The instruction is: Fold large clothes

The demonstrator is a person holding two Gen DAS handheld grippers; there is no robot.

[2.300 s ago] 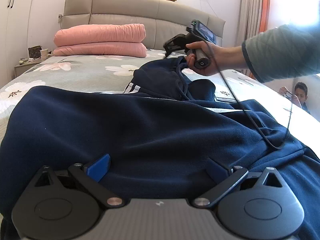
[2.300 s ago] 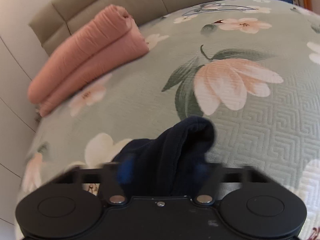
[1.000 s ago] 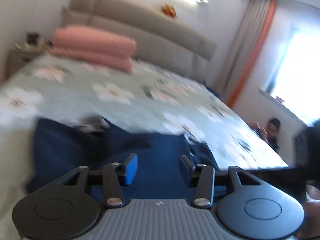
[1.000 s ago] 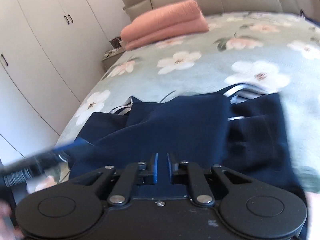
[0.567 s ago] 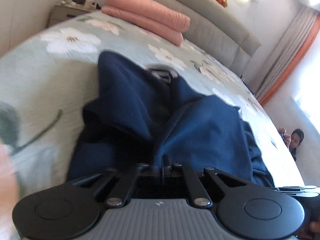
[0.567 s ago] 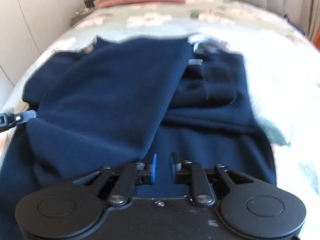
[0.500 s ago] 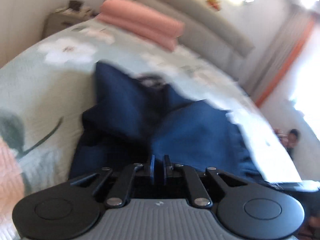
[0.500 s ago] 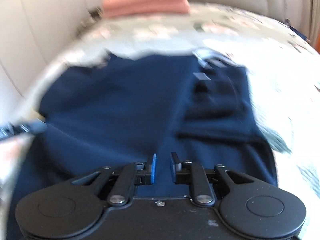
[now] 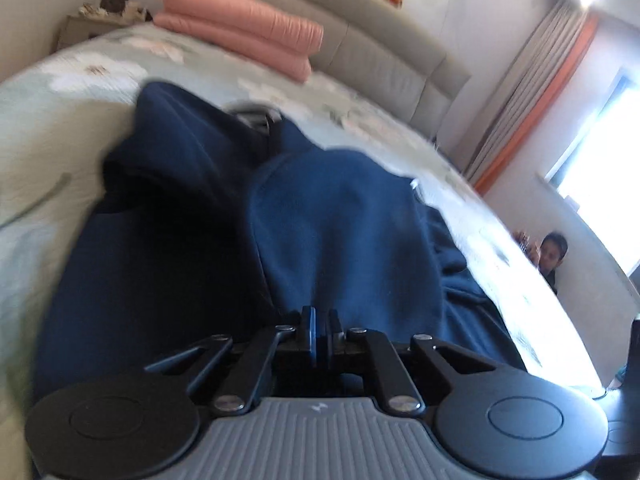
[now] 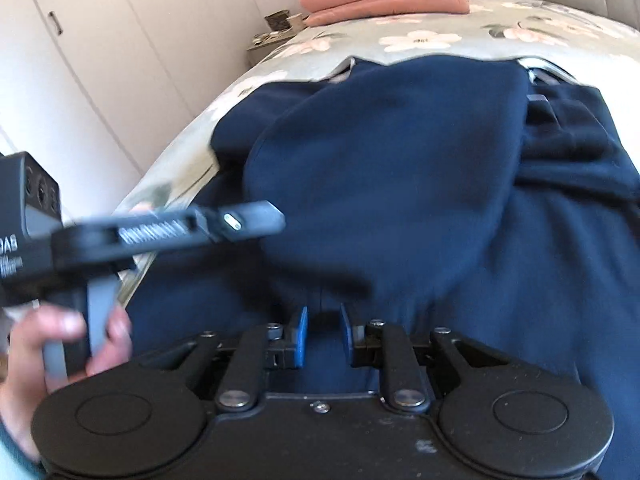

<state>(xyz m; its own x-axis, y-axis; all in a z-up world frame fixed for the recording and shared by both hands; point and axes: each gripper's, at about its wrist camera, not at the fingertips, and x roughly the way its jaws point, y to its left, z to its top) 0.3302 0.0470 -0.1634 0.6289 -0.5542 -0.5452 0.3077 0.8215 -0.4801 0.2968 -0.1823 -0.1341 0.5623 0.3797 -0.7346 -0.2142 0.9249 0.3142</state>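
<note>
A large navy garment [image 9: 328,232] of soft, fleece-like cloth lies spread over the bed [image 9: 36,128], which wears a pale green quilted cover printed with white and pink flowers. In the left wrist view its left part sits in deep shadow, bunched into a rounded hump near the far edge, while a lighter blue panel is folded over the middle, its curved edge running down toward the camera. A dark collar or trim piece with pale stripes [image 9: 256,118] shows at the far end, blurred. To the right the cloth falls into loose creases near the bed's sunlit edge.

The left gripper [image 9: 319,330] has its jaws drawn together with only a thin slit between the blue pads; whether a thin layer of the garment is pinched there cannot be told. In the right wrist view, the left hand [image 10: 60,344] grips its handle at the left of the frame, over the garment's left edge.

The right gripper [image 10: 323,336] hangs low over the navy cloth, its jaws parted a little, with cloth visible in the gap but the pads not pressing on it.

Beyond the garment, a folded pink blanket [image 9: 240,34] rests against the beige padded headboard [image 9: 380,52]. White wardrobe doors [image 10: 100,60] stand left of the bed.
</note>
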